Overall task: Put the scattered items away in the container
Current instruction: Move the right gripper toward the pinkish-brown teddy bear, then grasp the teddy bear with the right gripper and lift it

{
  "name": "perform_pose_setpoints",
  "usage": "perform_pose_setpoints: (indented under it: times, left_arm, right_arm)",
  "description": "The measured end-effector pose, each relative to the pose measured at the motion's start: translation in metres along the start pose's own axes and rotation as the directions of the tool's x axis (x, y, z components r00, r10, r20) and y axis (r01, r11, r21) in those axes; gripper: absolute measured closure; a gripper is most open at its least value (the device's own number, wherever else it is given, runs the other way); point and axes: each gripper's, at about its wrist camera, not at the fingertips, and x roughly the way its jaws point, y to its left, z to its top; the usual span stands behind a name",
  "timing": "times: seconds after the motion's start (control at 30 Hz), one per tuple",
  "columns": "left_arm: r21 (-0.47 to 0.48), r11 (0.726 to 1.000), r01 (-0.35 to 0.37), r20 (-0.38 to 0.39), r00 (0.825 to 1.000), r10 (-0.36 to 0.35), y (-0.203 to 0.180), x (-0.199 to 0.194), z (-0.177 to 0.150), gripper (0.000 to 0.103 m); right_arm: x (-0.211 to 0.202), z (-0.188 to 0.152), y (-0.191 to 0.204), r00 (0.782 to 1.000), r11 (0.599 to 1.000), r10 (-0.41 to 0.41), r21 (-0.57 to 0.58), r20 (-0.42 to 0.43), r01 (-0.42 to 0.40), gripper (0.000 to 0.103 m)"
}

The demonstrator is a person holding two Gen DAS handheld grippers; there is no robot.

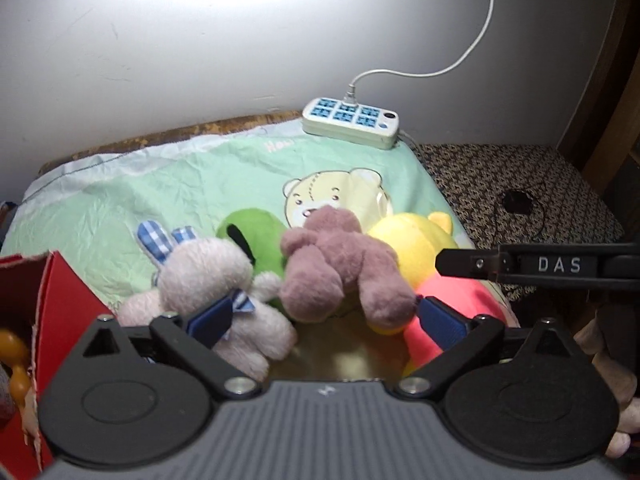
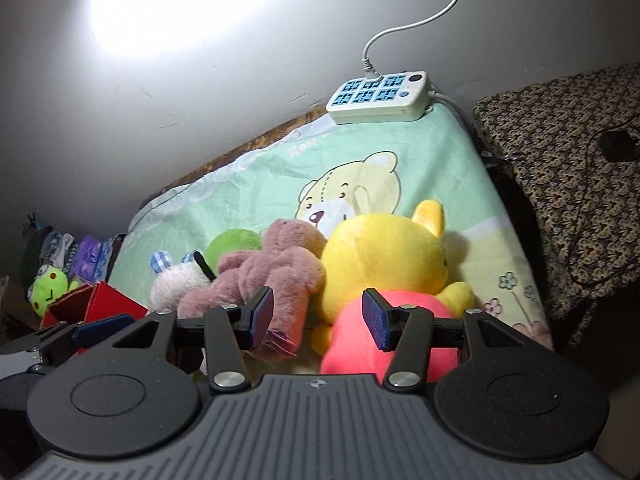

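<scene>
Fuzzy plush mauve bear (image 1: 336,268); wrinkled cloth sheet (image 1: 120,208); glossy plastic power strip (image 1: 350,122).

The left gripper (image 1: 324,312) has a grey ribbed body flanked by two round black discs; black angled arms on silver screws carry fingers with blue ribbed pads (image 1: 440,322); the right gripper (image 2: 318,316) has the same build, a small compass-like mark on its grey ridges and blue pads (image 2: 262,312); seen from the left camera, its black finger bears the raised letters DAS.
</scene>
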Motion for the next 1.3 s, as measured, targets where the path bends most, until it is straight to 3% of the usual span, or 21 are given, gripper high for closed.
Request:
perform_pose_setpoints:
  times: [0.07,0.13,0.23,0.43,0.47,0.53,0.57,0.77,0.97,1.3]
  left_arm:
    - [-0.011,1.000,-0.005,-0.014,1.000,0.005,0.005,0.011,0.007,0.008]
    - [-0.008,1.000,-0.002,-0.042,0.999,0.002,0.006,0.023,0.010,0.025]
    - [-0.019,1.000,0.010,-0.098,0.995,-0.012,0.010,0.041,0.008,0.041]
    - [-0.051,0.998,0.031,-0.157,0.987,-0.038,0.016,0.062,0.000,0.062]
    - [-0.051,0.998,0.036,-0.163,0.986,-0.043,0.016,0.064,-0.001,0.065]
    - [-0.051,0.998,0.042,-0.182,0.982,-0.051,0.014,0.070,-0.003,0.088]
    - [-0.051,0.998,0.042,-0.192,0.980,-0.051,0.013,0.072,-0.004,0.090]
    - [0.002,0.999,0.038,-0.161,0.986,-0.037,0.007,0.055,-0.010,0.094]
    - [0.063,0.994,0.089,-0.149,0.986,-0.079,0.001,0.022,-0.027,0.095]
    - [0.118,0.971,0.206,-0.254,0.952,-0.171,-0.006,-0.001,-0.095,0.095]
  right_arm:
    - [0.012,0.002,0.005,1.000,1.000,0.018,-0.001,-0.023,-0.018,0.050]
    - [0.023,0.002,0.007,0.998,0.999,0.031,0.009,-0.051,-0.031,0.050]
    - [0.037,0.000,0.005,0.992,0.997,0.073,0.048,-0.105,-0.068,0.051]
    - [0.057,-0.004,0.000,0.978,0.986,0.121,0.138,-0.168,-0.098,0.051]
    - [0.059,-0.004,0.000,0.978,0.985,0.122,0.140,-0.167,-0.099,0.052]
    - [0.060,-0.004,0.002,0.978,0.986,0.126,0.131,-0.169,-0.105,0.067]
    - [0.060,-0.003,0.003,0.977,0.986,0.127,0.126,-0.172,-0.106,0.067]
    - [0.049,-0.005,0.008,0.979,0.991,0.119,0.078,-0.166,-0.108,0.070]
    - [0.023,-0.021,0.025,0.980,0.991,0.119,-0.041,-0.161,-0.127,0.070]
    - [0.001,-0.085,0.031,0.964,0.989,0.061,-0.114,-0.259,-0.093,0.070]
